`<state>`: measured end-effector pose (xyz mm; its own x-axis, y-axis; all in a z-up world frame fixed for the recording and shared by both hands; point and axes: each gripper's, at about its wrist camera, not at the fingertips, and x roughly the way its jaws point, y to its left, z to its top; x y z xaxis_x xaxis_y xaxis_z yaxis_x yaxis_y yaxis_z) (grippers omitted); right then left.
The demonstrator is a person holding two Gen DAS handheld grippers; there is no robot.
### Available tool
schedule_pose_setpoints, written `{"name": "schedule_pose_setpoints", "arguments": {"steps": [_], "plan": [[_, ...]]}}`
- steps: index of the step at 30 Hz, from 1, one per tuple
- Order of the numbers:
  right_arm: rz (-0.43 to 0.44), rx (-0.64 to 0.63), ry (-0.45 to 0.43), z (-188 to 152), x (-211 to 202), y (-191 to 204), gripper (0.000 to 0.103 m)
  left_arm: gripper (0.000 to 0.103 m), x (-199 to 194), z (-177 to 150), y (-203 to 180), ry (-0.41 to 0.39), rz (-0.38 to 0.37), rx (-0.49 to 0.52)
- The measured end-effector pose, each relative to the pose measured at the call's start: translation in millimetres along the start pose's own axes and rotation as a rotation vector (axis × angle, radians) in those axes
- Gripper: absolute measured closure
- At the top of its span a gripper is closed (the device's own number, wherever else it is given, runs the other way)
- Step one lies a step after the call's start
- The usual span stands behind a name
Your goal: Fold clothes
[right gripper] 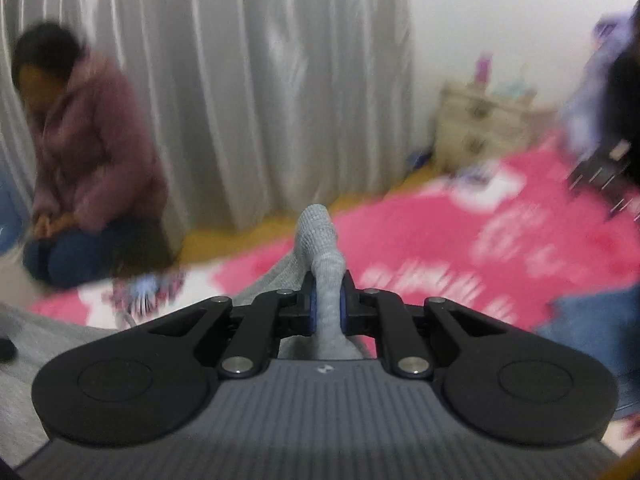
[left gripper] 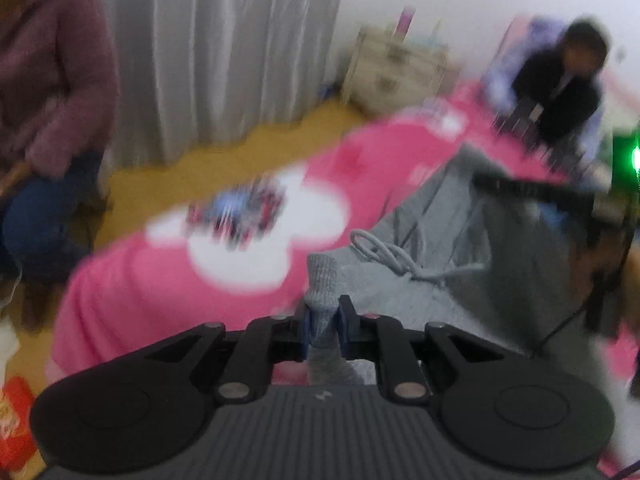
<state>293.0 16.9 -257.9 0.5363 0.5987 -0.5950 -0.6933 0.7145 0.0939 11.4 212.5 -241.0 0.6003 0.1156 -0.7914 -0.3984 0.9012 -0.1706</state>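
Pink bedspread [left gripper: 140, 300] carries grey garment [left gripper: 460, 248]; only left view shows its drawstring [left gripper: 384, 252].

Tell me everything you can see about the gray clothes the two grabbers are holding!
The gray clothes look like soft, thick sweat fabric with a ribbed knit band along the edge and a pale drawstring looped on top. They lie crumpled over the pink blanket, partly lifted. The left gripper is shut on a bunched piece of the ribbed edge, and the right gripper pinches another ribbed piece that sticks up between its blue pads. The pictures are blurry, so the exact garment is hard to tell.
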Motion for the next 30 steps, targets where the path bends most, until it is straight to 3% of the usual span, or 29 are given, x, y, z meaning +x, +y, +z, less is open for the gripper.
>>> {"name": "schedule_pose_setpoints", "arguments": {"steps": [2, 5, 8, 10, 14, 17, 19, 21, 24, 25, 27, 28, 30], "plan": [[0.002, 0.029, 0.093, -15, 35, -5, 0.088, 0.078, 26, -12, 10, 0.081, 0.019, 0.002], [-0.04, 0.13, 0.187, -29, 61, -16, 0.077, 0.068, 32, -11, 31, 0.117, -0.006, -0.03], [-0.033, 0.311, 0.146, -21, 31, -34, 0.064, 0.06, 21, -2, 47, 0.116, -0.028, -0.064], [-0.064, 0.372, 0.099, -14, -7, -43, 0.047, 0.059, 17, 1, 52, 0.119, -0.025, -0.062], [-0.124, 0.486, 0.009, -2, -81, -60, 0.039, 0.059, 13, 0, 55, 0.143, -0.022, -0.084], [-0.134, 0.395, 0.155, -20, -120, -60, 0.035, 0.053, 17, -5, 49, 0.181, -0.041, -0.105], [-0.113, 0.306, 0.309, -46, -127, -51, 0.035, 0.05, 19, -8, 44, 0.206, -0.053, -0.116], [-0.104, 0.206, 0.403, -67, -123, -45, 0.035, 0.043, 18, -14, 32, 0.217, -0.051, -0.088], [-0.089, 0.054, 0.542, -98, -118, -35, 0.037, 0.043, 24, -24, 13, 0.248, -0.013, -0.035], [-0.084, 0.003, 0.588, -108, -116, -32, 0.051, 0.044, 28, -28, 7, 0.255, 0.012, -0.017], [-0.089, -0.056, 0.639, -120, -108, -36, 0.096, 0.046, 38, -32, -2, 0.269, 0.072, 0.02], [-0.099, -0.065, 0.642, -121, -103, -42, 0.096, 0.047, 41, -33, -4, 0.271, 0.094, 0.031], [-0.139, -0.059, 0.543, -105, -105, -60, 0.096, 0.048, 44, -34, -8, 0.275, 0.121, 0.036]]}}
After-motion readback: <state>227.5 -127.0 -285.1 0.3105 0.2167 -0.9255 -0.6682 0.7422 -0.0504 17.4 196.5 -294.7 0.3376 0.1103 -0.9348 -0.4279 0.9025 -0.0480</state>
